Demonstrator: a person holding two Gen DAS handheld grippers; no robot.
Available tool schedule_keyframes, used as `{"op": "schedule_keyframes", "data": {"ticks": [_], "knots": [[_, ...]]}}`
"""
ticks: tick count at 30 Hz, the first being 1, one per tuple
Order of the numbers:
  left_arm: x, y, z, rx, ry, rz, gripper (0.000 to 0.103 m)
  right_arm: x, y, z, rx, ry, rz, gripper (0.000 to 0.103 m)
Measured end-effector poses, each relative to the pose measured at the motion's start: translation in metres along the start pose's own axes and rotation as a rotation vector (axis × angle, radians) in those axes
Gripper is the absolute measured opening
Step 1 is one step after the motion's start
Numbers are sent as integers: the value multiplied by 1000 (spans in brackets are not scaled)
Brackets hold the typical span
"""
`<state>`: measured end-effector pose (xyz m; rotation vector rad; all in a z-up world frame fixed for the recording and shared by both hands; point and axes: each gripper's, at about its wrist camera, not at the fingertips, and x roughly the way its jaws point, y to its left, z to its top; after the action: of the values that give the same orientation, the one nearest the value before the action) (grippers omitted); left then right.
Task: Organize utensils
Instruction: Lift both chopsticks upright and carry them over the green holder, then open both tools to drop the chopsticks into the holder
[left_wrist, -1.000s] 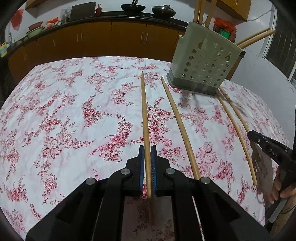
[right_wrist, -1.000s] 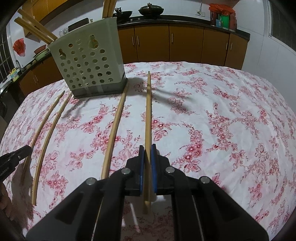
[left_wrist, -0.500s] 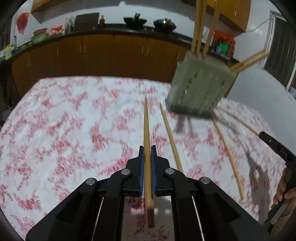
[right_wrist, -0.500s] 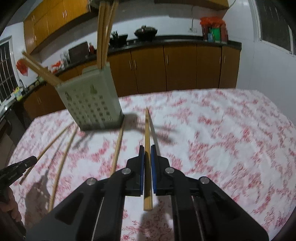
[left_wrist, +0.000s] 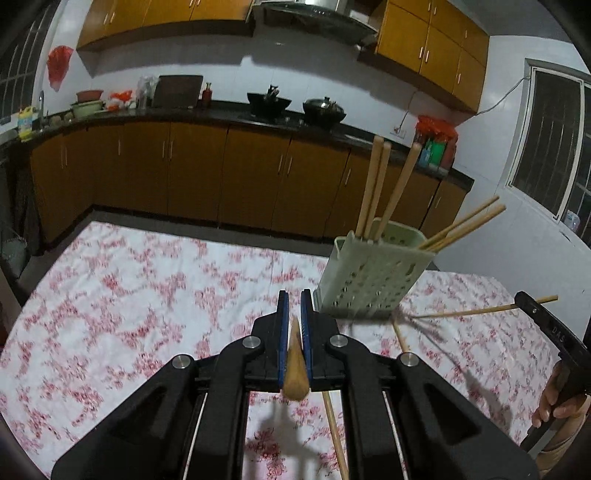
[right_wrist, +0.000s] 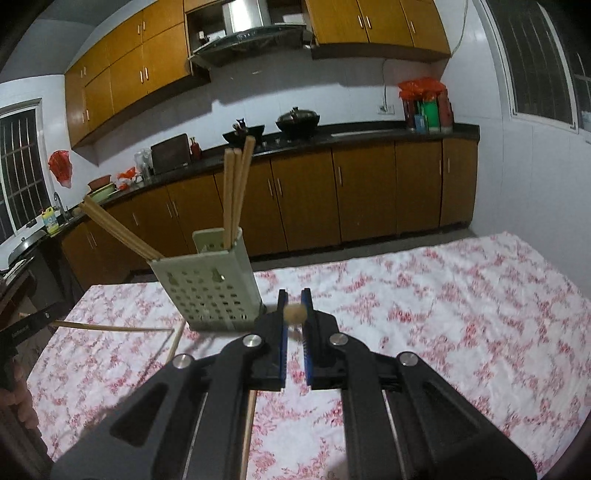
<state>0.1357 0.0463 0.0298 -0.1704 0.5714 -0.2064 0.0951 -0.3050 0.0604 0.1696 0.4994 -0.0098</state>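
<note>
My left gripper is shut on a wooden chopstick, lifted off the table and seen end-on between the blue pads. My right gripper is shut on another wooden chopstick, also end-on. A pale green perforated utensil holder stands on the floral tablecloth, just right of the left gripper; it also shows in the right wrist view, left of the right gripper. Several chopsticks stand in it. A loose chopstick lies on the cloth. Each view shows the other gripper's chopstick held level.
Another loose chopstick lies on the cloth under the right gripper. The other gripper and a hand are at the right edge of the left view. Wooden kitchen cabinets and a counter with woks stand beyond the table.
Both grippers have lifted their chopsticks off the table and tilted upward, so the sticks now point toward the cameras. The holder now sits closer to both grippers.
</note>
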Motion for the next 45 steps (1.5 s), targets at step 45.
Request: {"op": "schedule_keyframes", "data": {"ticks": [45], "knots": [[-12, -113, 147, 68, -567, -9, 7, -13, 40, 138, 27, -379, 177, 8]]}}
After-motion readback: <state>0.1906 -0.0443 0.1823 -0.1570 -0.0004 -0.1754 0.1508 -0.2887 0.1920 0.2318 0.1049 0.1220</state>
